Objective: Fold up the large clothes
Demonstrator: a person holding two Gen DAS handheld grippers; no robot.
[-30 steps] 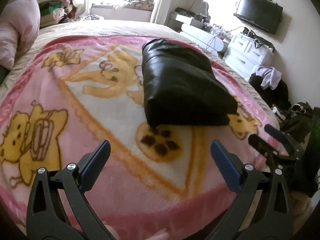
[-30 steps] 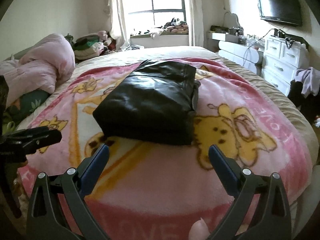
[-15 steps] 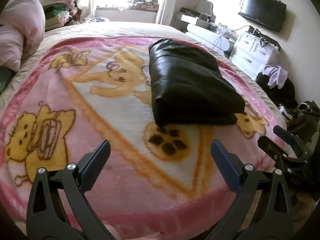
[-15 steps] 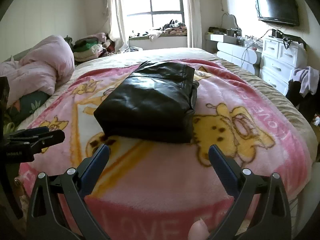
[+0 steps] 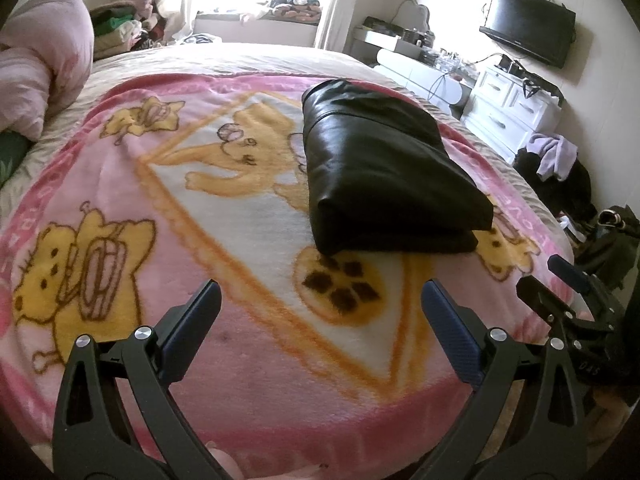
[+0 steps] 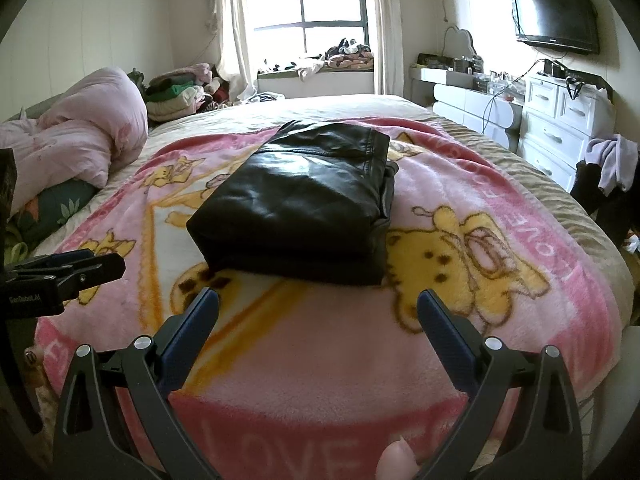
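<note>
Moved: both grippers backed slightly off the garment.
Garment point(image 5: 384, 172): black leather, glossy, folded rectangular stack on blanket point(image 5: 248, 216).
Left gripper point(image 5: 320, 300): jaws apart, empty.
Right gripper point(image 6: 318, 308): jaws apart, empty.

1. Bare pink blanket point(image 5: 248, 240) lies free from 7 to 11 o'clock of the folded black garment point(image 5: 384, 168).
2. The garment blocks the middle at 12 o'clock from both grippers.
3. A pink duvet point(image 6: 76, 136) crowds 10 o'clock.
4. The white dresser point(image 6: 560, 128) stands beyond the bed at 2 o'clock.
</note>
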